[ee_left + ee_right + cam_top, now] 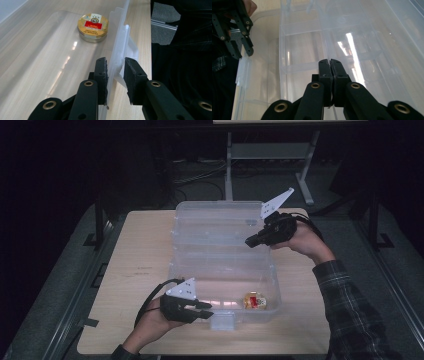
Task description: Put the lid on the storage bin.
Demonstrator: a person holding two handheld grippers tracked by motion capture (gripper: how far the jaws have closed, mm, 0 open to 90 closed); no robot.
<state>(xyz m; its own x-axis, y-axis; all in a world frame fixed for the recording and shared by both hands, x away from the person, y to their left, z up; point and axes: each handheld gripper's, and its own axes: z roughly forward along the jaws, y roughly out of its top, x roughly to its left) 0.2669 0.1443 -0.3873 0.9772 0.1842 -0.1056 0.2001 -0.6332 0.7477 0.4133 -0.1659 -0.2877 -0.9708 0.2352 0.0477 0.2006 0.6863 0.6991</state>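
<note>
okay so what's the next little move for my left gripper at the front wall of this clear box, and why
Probably close the left gripper on the clear box's front wall. Its open jaws already straddle that wall beside the latch tab, and the right gripper looks pinched shut on the tray edge.

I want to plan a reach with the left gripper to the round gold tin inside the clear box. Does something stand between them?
Yes. The clear box's front wall rises between the open jaws of the left gripper, one jaw inside, one outside. The round gold tin lies farther in on the box floor, with nothing else visible before it.
</note>
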